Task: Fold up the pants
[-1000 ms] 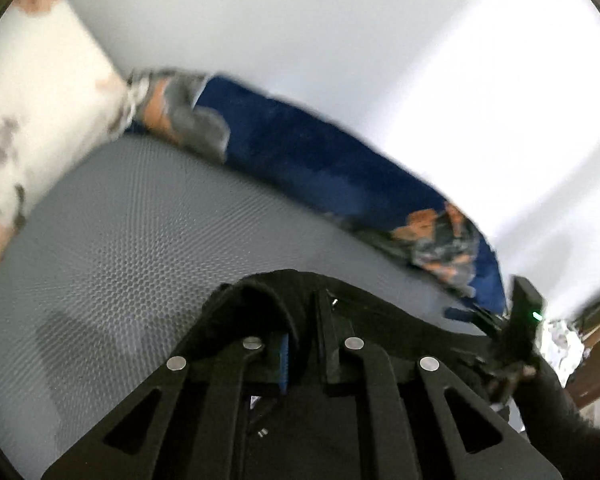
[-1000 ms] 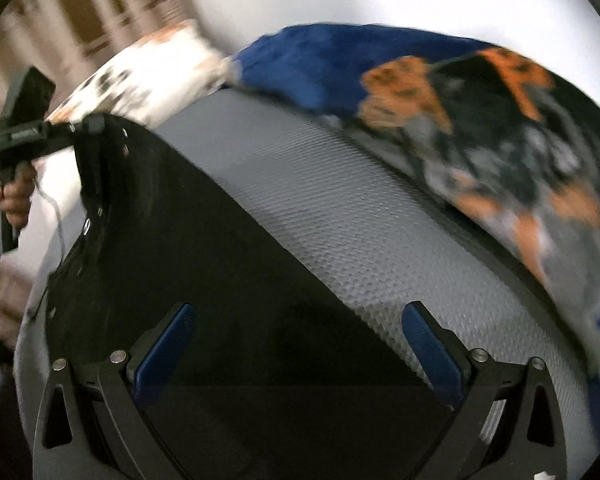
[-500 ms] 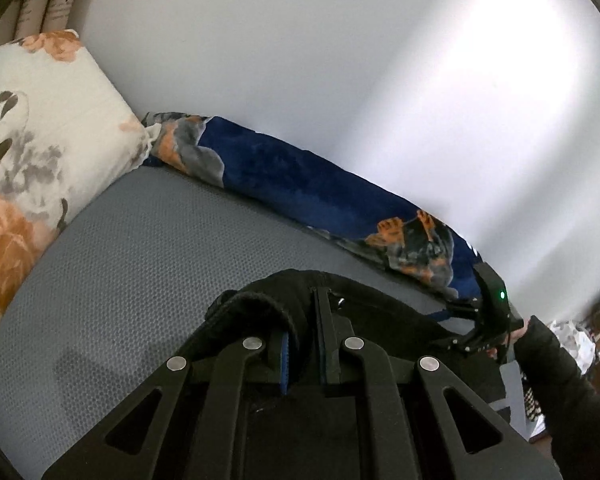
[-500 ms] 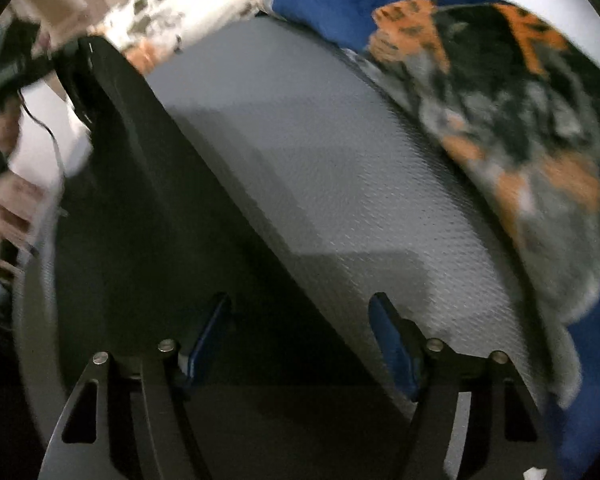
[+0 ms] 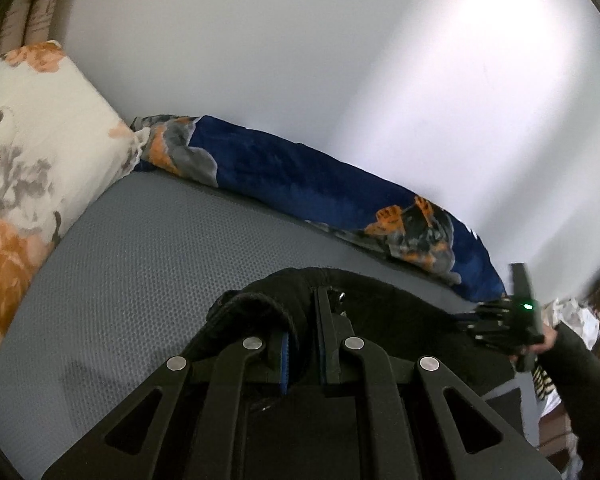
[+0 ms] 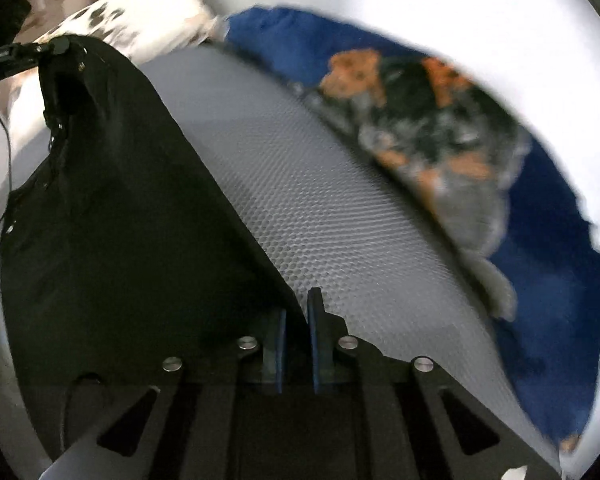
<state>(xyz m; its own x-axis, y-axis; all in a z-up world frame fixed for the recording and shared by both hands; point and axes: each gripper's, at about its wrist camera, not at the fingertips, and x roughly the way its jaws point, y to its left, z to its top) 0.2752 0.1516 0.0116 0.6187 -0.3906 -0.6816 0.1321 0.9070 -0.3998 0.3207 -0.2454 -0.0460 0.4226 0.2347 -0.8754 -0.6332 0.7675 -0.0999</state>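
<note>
The black pants (image 6: 112, 216) hang stretched between my two grippers above the grey mattress (image 6: 320, 200). My left gripper (image 5: 302, 320) is shut on the pants' bunched waistband (image 5: 256, 308). It also shows in the right wrist view (image 6: 40, 50), holding the far corner up. My right gripper (image 6: 298, 320) is shut on the other edge of the pants. It shows in the left wrist view (image 5: 488, 320) at the far right, in a hand with a black sleeve.
A floral white pillow (image 5: 28, 168) lies at the mattress's left end. A rolled blue and orange blanket (image 5: 320, 192) runs along the white wall (image 5: 340, 60). It shows in the right wrist view (image 6: 440, 132) too. Clutter sits off the bed's right end (image 5: 572, 316).
My right gripper's fingers have gone from wide open to shut on the pants' edge. My left gripper kept its hold while its view shifted slightly.
</note>
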